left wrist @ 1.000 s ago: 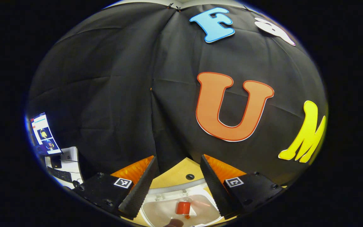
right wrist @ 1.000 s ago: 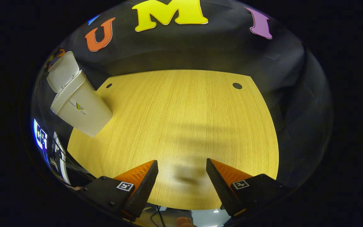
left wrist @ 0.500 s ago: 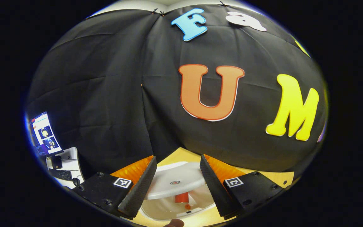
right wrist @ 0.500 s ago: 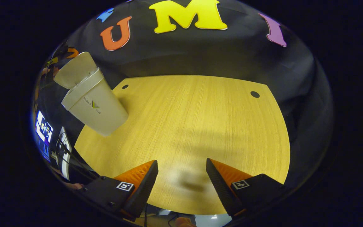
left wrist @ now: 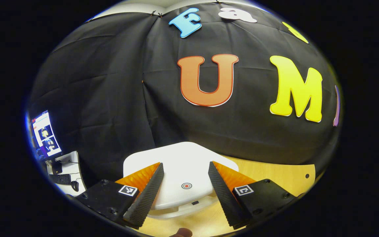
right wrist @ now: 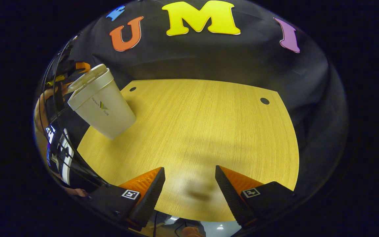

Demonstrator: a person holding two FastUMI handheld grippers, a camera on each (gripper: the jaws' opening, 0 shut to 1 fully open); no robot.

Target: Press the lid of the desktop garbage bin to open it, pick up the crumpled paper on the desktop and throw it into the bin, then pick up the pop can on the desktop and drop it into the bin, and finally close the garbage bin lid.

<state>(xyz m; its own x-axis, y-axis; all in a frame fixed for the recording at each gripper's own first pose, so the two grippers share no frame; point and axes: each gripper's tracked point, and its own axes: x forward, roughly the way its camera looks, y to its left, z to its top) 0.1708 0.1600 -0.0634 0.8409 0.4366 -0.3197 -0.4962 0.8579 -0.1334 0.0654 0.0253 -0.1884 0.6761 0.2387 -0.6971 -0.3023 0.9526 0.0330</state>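
Note:
The white bin (right wrist: pixel 105 110) stands at the table's far left corner in the right gripper view. Its lid (right wrist: pixel 87 77) is lowered almost flat on the rim, slightly ajar. In the left gripper view the lid (left wrist: pixel 179 161) with its round red mark (left wrist: pixel 186 186) lies just under my left gripper (left wrist: pixel 185 164), which is open with a finger on each side of the mark. A thin gap shows at the bin rim (left wrist: pixel 176 210) and the lid hides the bin's inside. My right gripper (right wrist: pixel 189 168) hangs open over the bare wooden table (right wrist: pixel 209 131), holding nothing.
A monitor (left wrist: pixel 44 135) and a keyboard (left wrist: pixel 59 178) sit on a side desk to the left of the booth. The tabletop has two small cable holes (right wrist: pixel 264 100) near its far edge. A hand (right wrist: pixel 41 105) shows beside the bin.
The lid swung down from upright to nearly flat, covering the red can seen inside the bin earlier. My left gripper tilted down over the lid. The right gripper barely moved.

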